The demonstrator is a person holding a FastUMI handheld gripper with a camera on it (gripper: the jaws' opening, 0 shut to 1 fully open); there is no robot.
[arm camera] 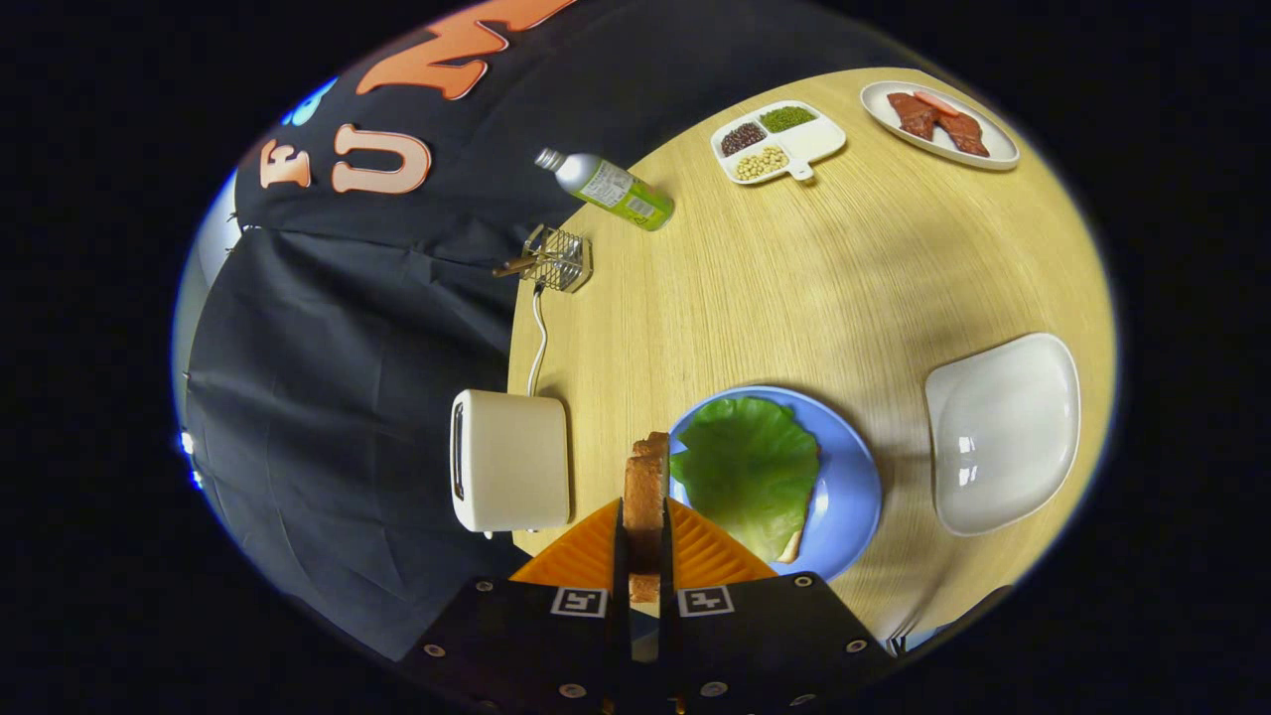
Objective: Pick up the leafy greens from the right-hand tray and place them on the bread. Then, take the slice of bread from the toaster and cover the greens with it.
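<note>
Clamped edge-on in my tool (643, 541) is the slice of bread (645, 487) — both orange fingers (707, 556) press on its flat faces, so they stand only as far apart as the slice is thick. It rises upright beyond the fingertips, between the toaster (511, 459) on one side and the blue plate (844, 497) on the other, and I am holding it above the tabletop (794, 288).

I judge the first half of the job done: the leafy greens (750, 472) lie spread on the plate, and a pale corner poking out beneath them looks like the bottom bread (791, 546), though so little shows that I can't be sure. The covering step is in hand. What comes next, as I read it, is to carry the slice over the greens, turn it flat, lower it squarely and only then ease the fingers apart — released while tilted, it may slide off.

Past the plate sits the white tray (1003, 432), bare now. Further off are a small wire rack (558, 260), a bottle (608, 187), a divided dish of beans (779, 141) and a plate of meat (938, 124).
</note>
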